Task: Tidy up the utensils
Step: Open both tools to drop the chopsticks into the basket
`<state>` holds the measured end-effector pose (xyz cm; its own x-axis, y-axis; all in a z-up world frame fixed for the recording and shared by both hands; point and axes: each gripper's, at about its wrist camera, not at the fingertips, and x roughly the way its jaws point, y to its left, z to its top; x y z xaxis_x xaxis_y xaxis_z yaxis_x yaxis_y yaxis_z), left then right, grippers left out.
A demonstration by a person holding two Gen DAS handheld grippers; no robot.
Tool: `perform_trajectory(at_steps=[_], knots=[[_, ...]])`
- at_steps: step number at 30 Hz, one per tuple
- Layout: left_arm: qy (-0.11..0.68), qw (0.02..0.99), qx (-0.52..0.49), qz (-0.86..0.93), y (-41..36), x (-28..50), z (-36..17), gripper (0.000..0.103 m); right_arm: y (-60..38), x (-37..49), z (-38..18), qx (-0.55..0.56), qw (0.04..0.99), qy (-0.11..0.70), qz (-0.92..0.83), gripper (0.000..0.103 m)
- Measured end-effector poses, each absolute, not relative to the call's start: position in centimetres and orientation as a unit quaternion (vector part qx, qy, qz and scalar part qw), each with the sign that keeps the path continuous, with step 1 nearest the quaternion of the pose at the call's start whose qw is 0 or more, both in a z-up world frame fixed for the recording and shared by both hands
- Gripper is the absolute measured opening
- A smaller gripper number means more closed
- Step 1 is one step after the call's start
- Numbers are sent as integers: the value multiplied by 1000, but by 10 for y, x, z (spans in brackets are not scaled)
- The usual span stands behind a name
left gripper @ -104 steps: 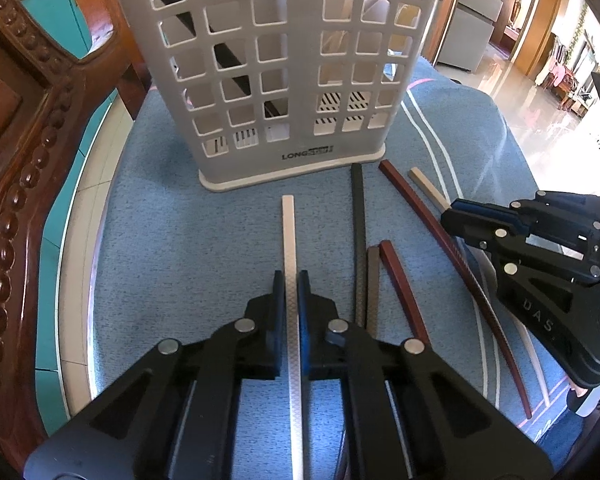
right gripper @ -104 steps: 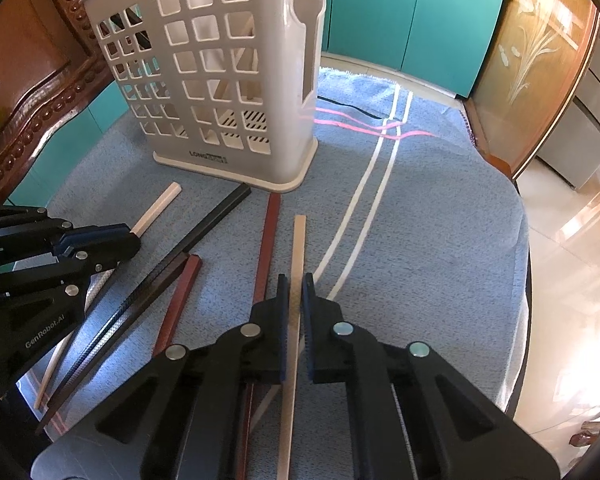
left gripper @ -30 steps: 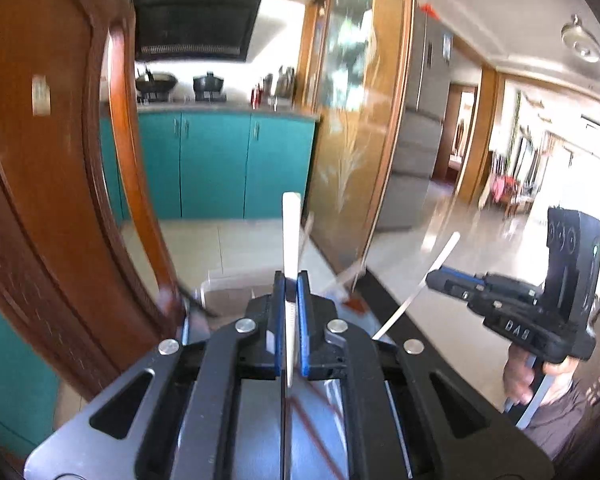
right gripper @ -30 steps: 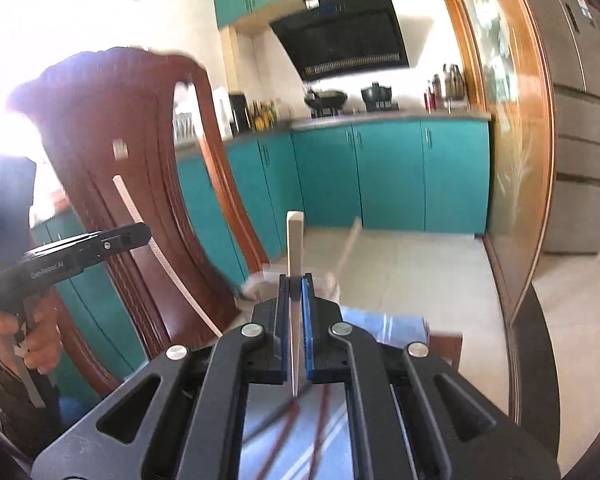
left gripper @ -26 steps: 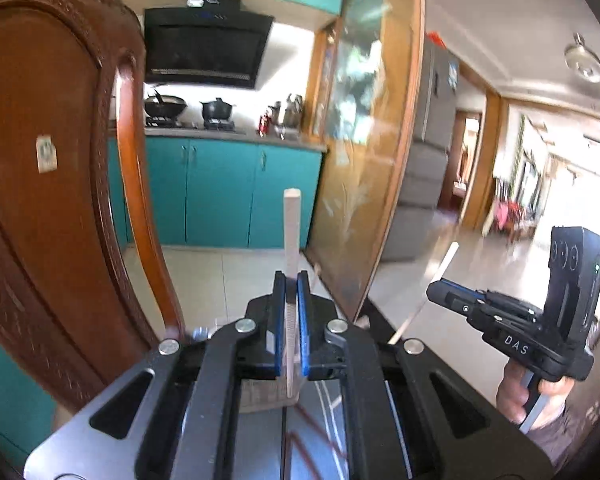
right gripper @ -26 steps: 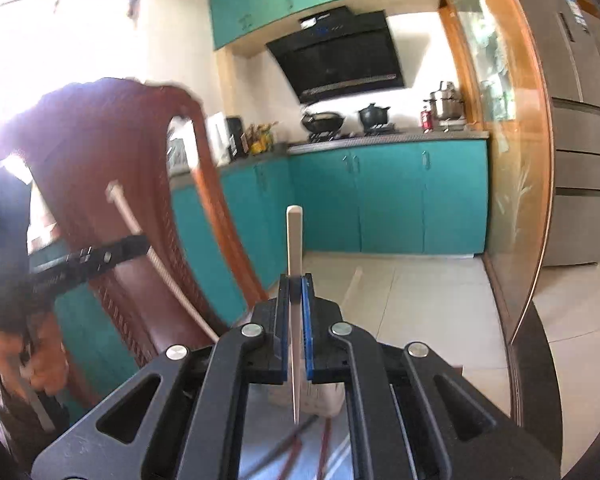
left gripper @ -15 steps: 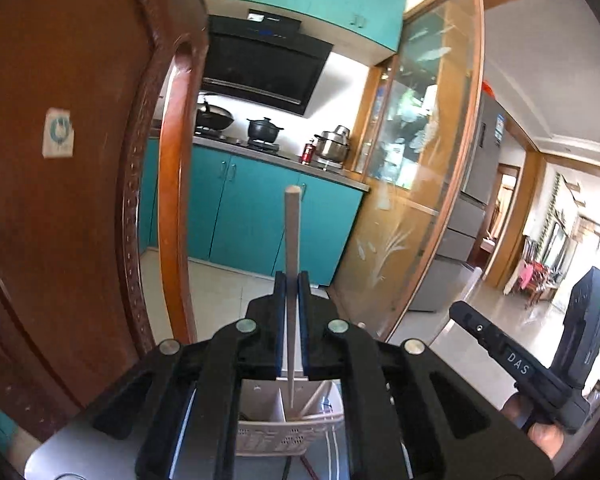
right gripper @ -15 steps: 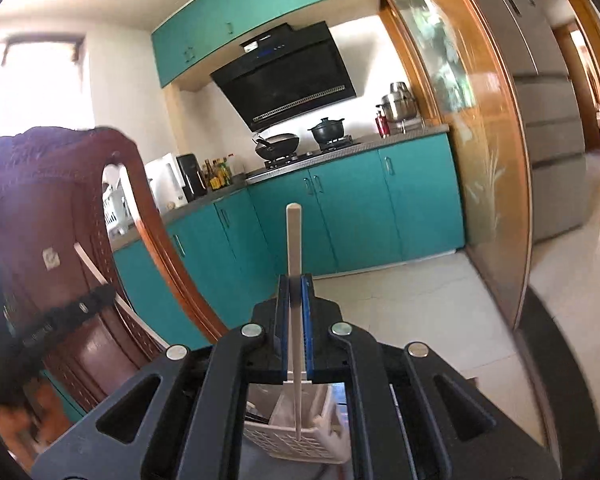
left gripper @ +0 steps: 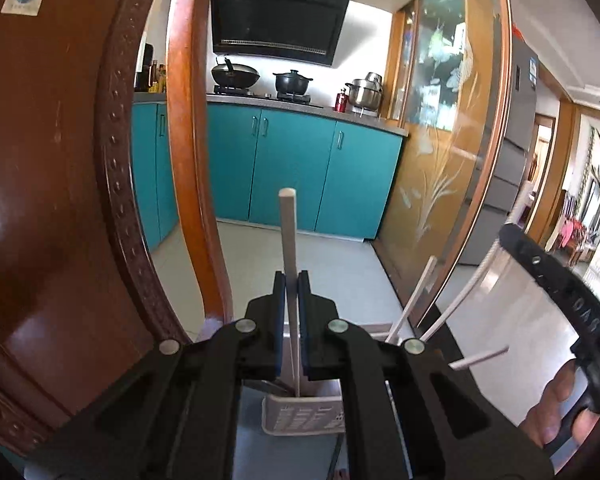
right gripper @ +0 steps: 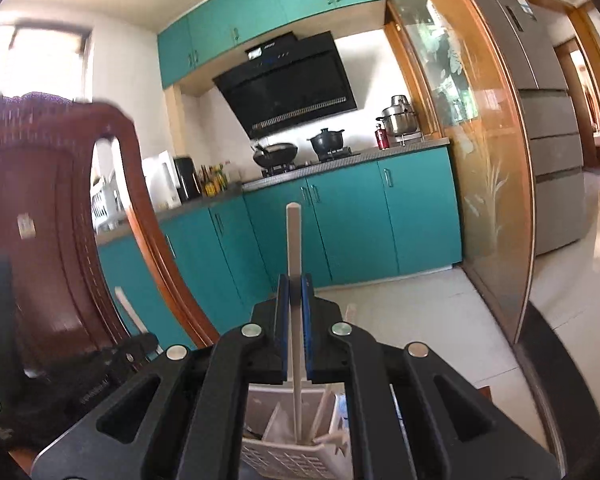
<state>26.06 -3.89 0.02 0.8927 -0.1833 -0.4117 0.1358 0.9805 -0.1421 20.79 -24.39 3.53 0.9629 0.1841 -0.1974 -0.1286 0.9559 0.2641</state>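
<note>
Both chopsticks, lying on the table seconds earlier, now stand upright over the white basket: the left gripper clamps the pale chopstick, the right gripper clamps the beige chopstick, ready for lowering and release.

**A home kitchen, no doubt about it**

We're looking straight at the stove, and everything reads off it. On it sit a black wok and a dark lidded pot; just to its right, a steel pot and a red bottle. Above hangs a black range hood, with teal wall cabinets over that. Below run teal base cabinets. Left of the stove, bottles and a black appliance line the counter. Far right stands a grey fridge behind an etched glass partition. A carved wooden chair fills the near left.
</note>
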Motion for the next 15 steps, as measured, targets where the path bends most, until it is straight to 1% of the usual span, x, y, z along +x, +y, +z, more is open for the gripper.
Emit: perform_trajectory(at_steps=[6, 15], knots=[[213, 972, -38, -88, -46, 251, -6, 7, -223, 205, 22, 80, 985, 126, 81, 7], [216, 972, -38, -90, -42, 247, -10, 7, -217, 196, 19, 68, 986, 131, 80, 7]])
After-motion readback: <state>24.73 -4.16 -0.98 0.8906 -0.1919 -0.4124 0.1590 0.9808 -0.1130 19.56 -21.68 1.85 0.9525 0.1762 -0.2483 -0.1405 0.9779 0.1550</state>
